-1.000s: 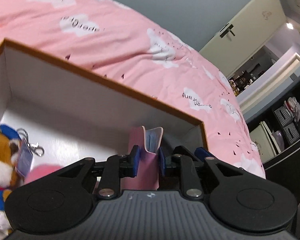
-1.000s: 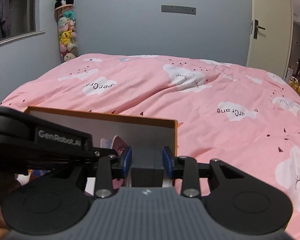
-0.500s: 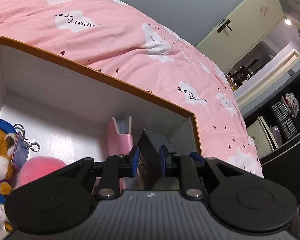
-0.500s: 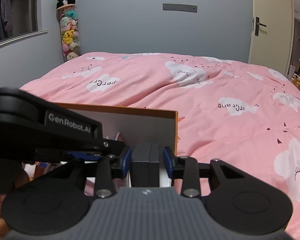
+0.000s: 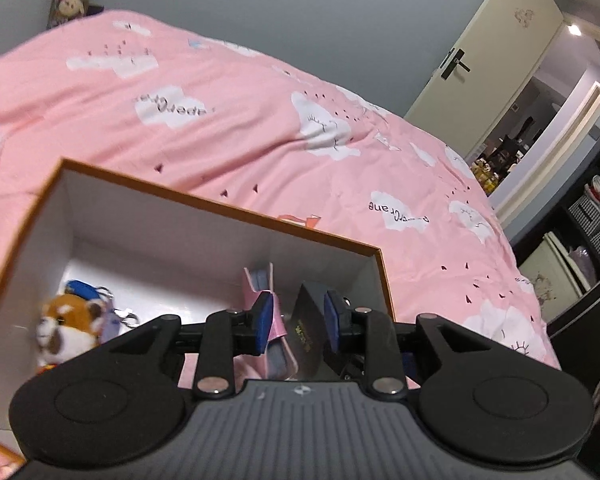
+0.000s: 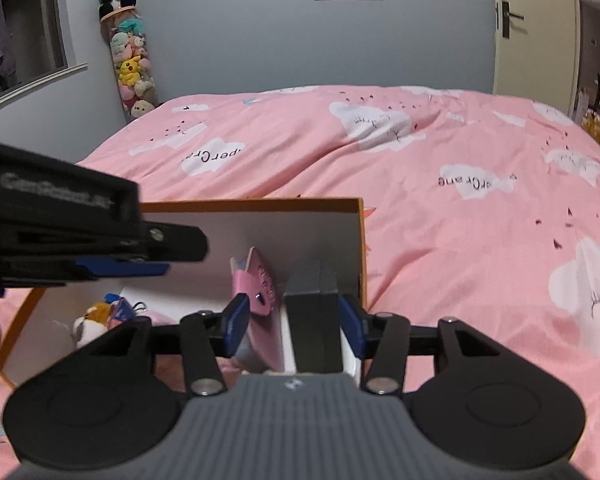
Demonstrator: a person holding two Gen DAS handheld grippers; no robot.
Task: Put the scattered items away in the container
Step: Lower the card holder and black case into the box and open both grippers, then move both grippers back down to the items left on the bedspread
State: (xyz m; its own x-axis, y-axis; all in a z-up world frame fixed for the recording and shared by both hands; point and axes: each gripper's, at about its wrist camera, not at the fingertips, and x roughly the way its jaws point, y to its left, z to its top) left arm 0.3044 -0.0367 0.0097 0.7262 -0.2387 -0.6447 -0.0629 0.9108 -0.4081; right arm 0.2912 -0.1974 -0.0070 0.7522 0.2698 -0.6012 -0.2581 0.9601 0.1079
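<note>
A: What carries it all?

B: A bed under a pink duvet [image 6: 440, 240] with white clouds; the print on the clouds runs upside down and reads partly as "perCrane". On the duvet near its front edge sits the open box [image 5: 204, 236], orange rim, white inside.

A: Any other writing?

B: The left tongs' side [image 6: 60, 196] crosses the right wrist view; its label is blurred, seemingly "GenRobot". The dark case has gold lettering on its face, too small to read.

A: The tongs?

B: The right gripper [image 6: 294, 320] has its jaws opening; the dark case [image 6: 314, 300] stands between the blue pads with a gap on the left and the right pad just beside it, whether touching I cannot tell. The left gripper [image 5: 296, 322] is opening too, pads apart, clamping nothing.

A: And the case?

B: In the box's right far corner, on edge, long axis up and tilted, close to the right wall.

A: Beside it?

B: A pink wallet [image 6: 256, 284], also on edge, to its left. At the box's left end lies a plush fox [image 5: 68, 320] with a keyring [image 5: 124, 316].
</note>
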